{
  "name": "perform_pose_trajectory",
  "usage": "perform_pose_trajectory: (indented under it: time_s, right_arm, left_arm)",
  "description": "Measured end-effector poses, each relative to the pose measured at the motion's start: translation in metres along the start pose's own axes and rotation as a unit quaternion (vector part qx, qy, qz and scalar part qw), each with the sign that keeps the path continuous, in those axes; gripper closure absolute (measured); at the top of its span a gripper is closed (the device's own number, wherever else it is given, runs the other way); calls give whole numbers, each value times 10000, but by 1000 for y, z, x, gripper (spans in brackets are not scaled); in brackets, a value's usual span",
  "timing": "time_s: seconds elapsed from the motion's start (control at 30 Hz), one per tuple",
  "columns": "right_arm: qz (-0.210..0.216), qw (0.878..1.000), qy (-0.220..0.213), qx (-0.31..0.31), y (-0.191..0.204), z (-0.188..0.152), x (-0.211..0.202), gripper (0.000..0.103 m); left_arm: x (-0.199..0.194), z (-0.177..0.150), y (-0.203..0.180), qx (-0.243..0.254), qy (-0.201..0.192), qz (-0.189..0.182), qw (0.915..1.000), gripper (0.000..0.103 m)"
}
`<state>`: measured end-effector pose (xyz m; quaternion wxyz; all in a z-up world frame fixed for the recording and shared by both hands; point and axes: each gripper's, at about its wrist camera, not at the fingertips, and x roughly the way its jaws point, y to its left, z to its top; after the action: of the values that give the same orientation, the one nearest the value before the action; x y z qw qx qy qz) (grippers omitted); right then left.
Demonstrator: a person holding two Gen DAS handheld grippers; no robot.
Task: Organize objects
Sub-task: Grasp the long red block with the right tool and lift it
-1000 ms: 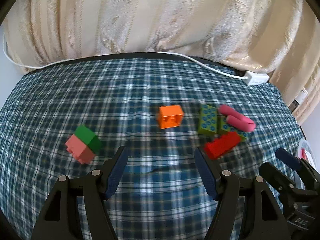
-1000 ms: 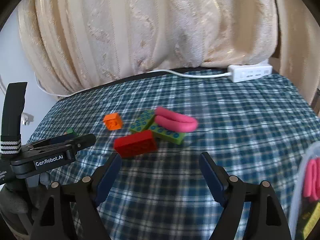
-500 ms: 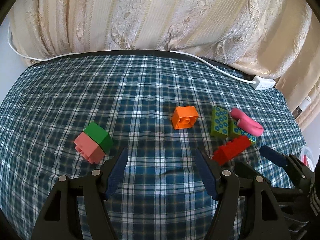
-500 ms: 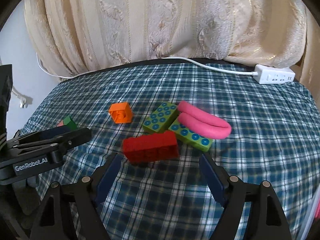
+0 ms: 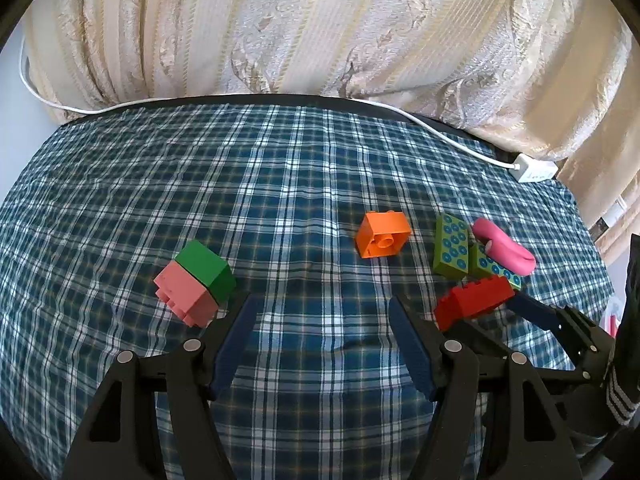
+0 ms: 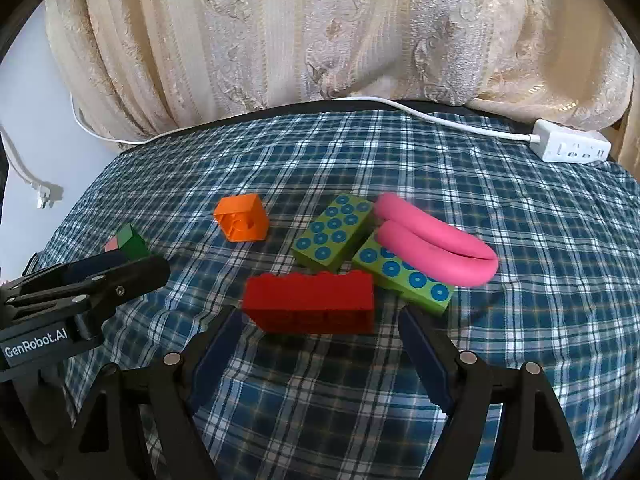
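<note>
Left to right on the plaid-covered table (image 5: 280,184): pink-and-green block pair (image 5: 196,276), orange block (image 5: 383,234), two green dotted bricks (image 6: 332,232), red brick (image 6: 310,300), pink foam loop (image 6: 436,240).

Change over the last second: both grippers have moved in toward the pieces. Left gripper (image 5: 320,324) now sits with its left finger just beside the pink-and-green pair; fingers spread wide, holding nothing. Right gripper (image 6: 316,340) has closed the distance on the red brick, which now lies just ahead of and between its fingers; these too are wide apart and empty. Judgement: nothing sorted yet; a first grasp on the red brick looks set up.

View differences: right wrist shows the red brick's long side and the dotted bricks' tops clearly; the pink-and-green pair is mostly hidden there behind the left gripper. Left wrist shows that pair fully. Power strip (image 6: 572,146) at far edge.
</note>
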<state>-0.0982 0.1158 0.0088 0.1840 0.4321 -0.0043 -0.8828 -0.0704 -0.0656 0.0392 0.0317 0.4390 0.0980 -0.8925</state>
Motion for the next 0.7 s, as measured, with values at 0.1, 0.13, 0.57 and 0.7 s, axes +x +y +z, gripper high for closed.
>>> perform_pose_trajectory:
  time_s: [0.1, 0.13, 0.57, 0.7]
  right_arm:
    - [-2, 10000, -10, 14, 1, 1, 1, 16]
    - [-17, 10000, -21, 22, 2, 2, 2, 14]
    - [-284, 9996, 62, 15, 3, 6, 12, 33]
    - [-252, 9996, 38, 90, -2, 1, 7, 33]
  left_arm:
    - [0, 0, 1, -33, -7, 15, 10000, 33]
    - [0, 0, 1, -34, -12, 14, 10000, 33]
    - [4, 1, 2, -23, 9, 96, 10000, 33]
    - [5, 1, -2, 27, -3, 158, 9999, 33]
